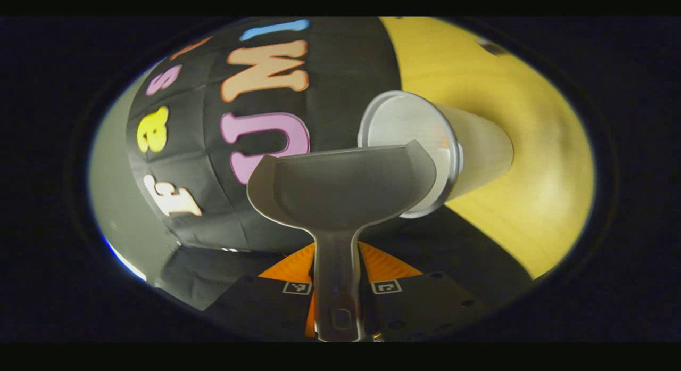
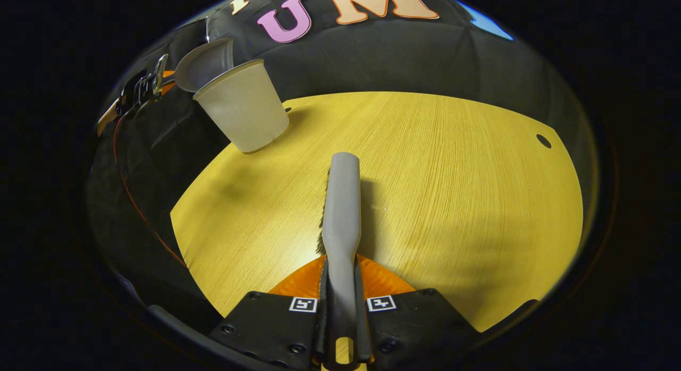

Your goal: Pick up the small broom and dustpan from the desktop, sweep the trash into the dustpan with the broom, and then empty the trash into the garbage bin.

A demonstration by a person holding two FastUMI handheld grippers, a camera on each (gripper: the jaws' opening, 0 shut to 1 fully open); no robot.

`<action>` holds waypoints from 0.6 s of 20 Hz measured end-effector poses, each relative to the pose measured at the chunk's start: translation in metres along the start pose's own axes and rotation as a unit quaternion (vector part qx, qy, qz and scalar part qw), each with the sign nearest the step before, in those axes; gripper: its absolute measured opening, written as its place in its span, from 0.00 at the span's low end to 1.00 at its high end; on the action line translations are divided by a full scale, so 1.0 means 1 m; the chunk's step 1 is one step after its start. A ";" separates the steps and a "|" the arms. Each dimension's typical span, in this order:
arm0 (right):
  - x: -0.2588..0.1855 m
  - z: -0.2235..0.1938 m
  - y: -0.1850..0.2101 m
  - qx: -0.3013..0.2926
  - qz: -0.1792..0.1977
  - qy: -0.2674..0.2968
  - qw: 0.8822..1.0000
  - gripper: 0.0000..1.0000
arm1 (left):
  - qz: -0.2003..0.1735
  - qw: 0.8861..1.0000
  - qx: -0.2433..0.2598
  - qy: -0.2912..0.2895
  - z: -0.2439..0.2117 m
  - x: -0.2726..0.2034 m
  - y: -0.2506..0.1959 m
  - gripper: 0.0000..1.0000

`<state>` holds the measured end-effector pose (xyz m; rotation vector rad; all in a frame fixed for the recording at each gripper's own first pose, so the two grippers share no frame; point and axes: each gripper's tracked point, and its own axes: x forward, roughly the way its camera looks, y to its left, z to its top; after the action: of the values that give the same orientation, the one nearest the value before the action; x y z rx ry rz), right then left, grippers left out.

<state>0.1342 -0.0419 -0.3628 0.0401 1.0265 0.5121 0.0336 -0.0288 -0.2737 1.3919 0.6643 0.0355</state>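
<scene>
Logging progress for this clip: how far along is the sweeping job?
Late stage. The left gripper holds the dustpan tipped at the garbage bin rim; the right gripper holds the broom over the desktop, where no trash shows. Remaining: finish emptying.

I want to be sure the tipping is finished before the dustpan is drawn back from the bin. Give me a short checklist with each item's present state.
1. Left gripper shut on the handle of the grey plastic dustpan: ok.
2. Dustpan's front edge over the mouth of the pale translucent cup-shaped garbage bin: ok.
3. Dustpan tray free of trash: ok, none visible.
4. Trash landed inside the bin: cannot tell.
5. Right gripper shut on the small grey broom, away from the bin: ok.
6. Round yellow wooden desktop swept: ok, no trash visible.
</scene>
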 end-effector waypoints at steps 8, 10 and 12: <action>0.006 0.000 0.001 0.013 -0.020 -0.045 0.999 0.18 | -0.103 0.924 -0.357 -0.086 0.090 -0.064 -0.067 0.27; 0.008 -0.001 0.002 0.019 -0.027 -0.055 0.998 0.18 | -0.144 0.894 -0.411 -0.108 0.125 -0.081 -0.092 0.24; 0.008 0.000 0.002 0.020 -0.038 -0.063 0.997 0.18 | -0.182 0.866 -0.450 -0.118 0.153 -0.097 -0.117 0.26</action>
<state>0.1365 -0.0367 -0.3687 0.0674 0.9117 0.4154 -0.0184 -0.2280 -0.3363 0.3449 0.5771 -0.1134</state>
